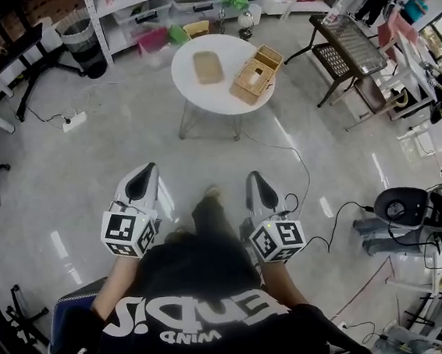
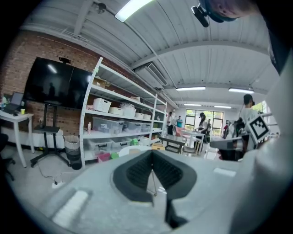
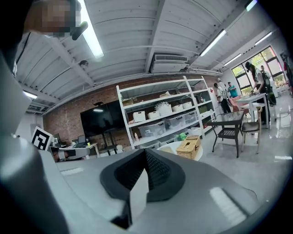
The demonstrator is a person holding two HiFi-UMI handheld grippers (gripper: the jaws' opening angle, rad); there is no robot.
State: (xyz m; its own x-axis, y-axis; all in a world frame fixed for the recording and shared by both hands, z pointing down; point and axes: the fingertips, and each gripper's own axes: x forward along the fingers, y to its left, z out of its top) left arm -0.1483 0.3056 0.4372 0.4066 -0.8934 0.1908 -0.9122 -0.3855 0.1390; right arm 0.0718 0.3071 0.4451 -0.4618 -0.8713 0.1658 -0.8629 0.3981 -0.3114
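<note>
I hold both grippers at waist height over the grey floor, pointing ahead and touching nothing. My left gripper [image 1: 144, 172] has its black pads closed together with nothing between them, as the left gripper view [image 2: 152, 165] also shows. My right gripper [image 1: 254, 178] is likewise shut and empty [image 3: 145, 161]. A couple of steps ahead stands a round white table [image 1: 197, 96]. On it lie a flat tan tray [image 1: 208, 66] and a wicker basket [image 1: 256, 74]. In the right gripper view the basket [image 3: 189, 146] shows just beyond the jaws.
White shelving with bins [image 1: 187, 3] lines the far wall, with a mesh waste bin [image 1: 80, 34] to its left. A black mesh table and chair [image 1: 344, 41] stand at the right. A power strip [image 1: 74, 121] and cables [image 1: 308, 179] lie on the floor.
</note>
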